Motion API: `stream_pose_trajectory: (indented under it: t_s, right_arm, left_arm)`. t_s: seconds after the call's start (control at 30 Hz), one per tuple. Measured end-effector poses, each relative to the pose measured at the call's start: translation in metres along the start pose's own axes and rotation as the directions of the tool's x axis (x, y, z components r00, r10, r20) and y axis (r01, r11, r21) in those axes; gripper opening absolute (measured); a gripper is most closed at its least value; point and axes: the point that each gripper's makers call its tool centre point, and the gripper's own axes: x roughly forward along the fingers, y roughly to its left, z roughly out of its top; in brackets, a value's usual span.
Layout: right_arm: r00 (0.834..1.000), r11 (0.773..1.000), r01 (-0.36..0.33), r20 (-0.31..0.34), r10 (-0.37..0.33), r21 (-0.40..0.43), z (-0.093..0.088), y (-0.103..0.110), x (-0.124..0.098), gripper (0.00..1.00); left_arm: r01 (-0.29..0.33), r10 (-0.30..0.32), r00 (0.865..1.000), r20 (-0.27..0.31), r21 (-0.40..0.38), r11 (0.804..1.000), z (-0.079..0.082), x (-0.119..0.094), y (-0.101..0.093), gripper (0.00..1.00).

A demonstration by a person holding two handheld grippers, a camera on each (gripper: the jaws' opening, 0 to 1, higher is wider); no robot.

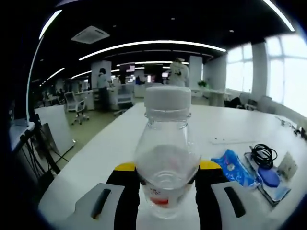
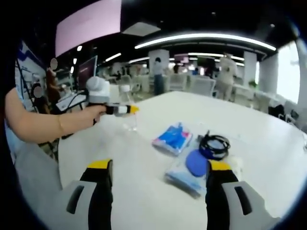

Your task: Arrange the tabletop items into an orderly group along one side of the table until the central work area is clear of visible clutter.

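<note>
Clear plastic bottle (image 1: 166,152), white cap, upright, sat squeezed between the left gripper (image 1: 167,191) jaws; both yellow-tipped jaws pressed its sides low down. Label near the base was hard to read, just a red band. Bottle base was cut off by the bottom of the left gripper view, so contact with the white table (image 1: 120,143) couldn't be confirmed.

Count on the table, left gripper view: one blue packet (image 1: 235,166), one coiled black cable (image 1: 263,155), one round blue disc (image 1: 269,176) lying on a clear-wrapped packet (image 1: 278,192), one small pale item at the far right, too blurred to name. All of them right of the bottle, toward the table's right edge.

Right gripper (image 2: 159,194) jaws stood wide apart with nothing between them, above bare table near its front edge. Ahead of it in the right gripper view: the blue packet (image 2: 173,139), cable (image 2: 214,143), disc (image 2: 197,162) and clear-wrapped packet (image 2: 184,176), clustered mid-table, the last nearest the right jaw. The left gripper (image 2: 129,109) came in from the left, held by a person's hand (image 2: 98,112), near the table's left edge; the bottle (image 2: 129,123) there was faint and barely readable.
</note>
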Motion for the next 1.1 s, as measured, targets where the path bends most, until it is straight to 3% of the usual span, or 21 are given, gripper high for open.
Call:
stream_pose_trajectory:
  t_s: [0.33,0.7,1.1]
  right_arm:
    - [1.0,1.0,0.011,-0.025,-0.01,0.018,-0.007,-0.005,-0.003,0.77]
    - [0.999,0.999,0.02,-0.043,-0.019,0.027,-0.013,-0.01,-0.007,0.77]
    - [0.998,0.999,0.016,-0.061,-0.014,0.037,-0.018,-0.009,-0.01,0.77]
  left_arm:
    - [-0.076,0.076,0.997,0.013,0.011,0.997,0.0,0.005,0.008,0.43]
    - [-0.143,0.143,0.99,-0.012,-0.008,0.99,-0.014,0.011,0.012,0.43]
    - [-0.194,0.194,0.981,0.031,-0.012,0.981,-0.011,0.008,0.014,0.44]
